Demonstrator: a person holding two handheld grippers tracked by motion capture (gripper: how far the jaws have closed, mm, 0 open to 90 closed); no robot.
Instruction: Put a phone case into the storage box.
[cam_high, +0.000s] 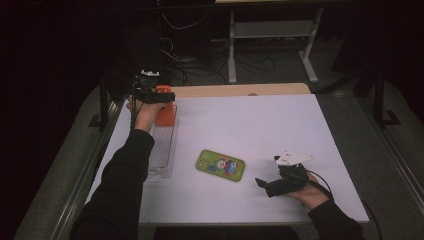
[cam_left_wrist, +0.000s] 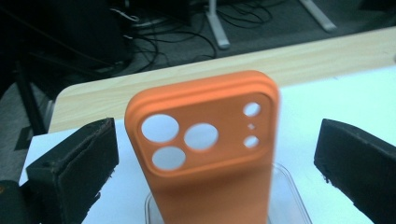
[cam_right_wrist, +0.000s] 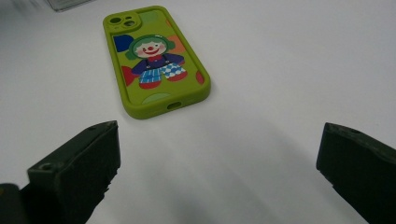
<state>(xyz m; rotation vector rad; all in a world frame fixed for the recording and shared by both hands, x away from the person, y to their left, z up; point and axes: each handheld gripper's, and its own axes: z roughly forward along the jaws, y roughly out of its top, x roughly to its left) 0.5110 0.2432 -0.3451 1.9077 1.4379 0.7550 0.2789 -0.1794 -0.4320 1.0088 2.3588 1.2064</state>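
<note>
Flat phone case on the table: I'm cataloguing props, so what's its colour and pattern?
Lime green phone case with a cartoon clown; clearest in the right gripper view.

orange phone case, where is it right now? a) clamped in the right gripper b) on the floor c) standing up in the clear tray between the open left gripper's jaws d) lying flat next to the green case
c: the orange phone case stands upright in the clear tray, with the left gripper open, its jaws apart on either side of it.

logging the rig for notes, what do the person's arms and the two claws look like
Both arms wear dark long sleeves. The left claw is black with a pale fitting on top. The right claw is black, carries a white three-cornered plate and trails a black cable.
</note>
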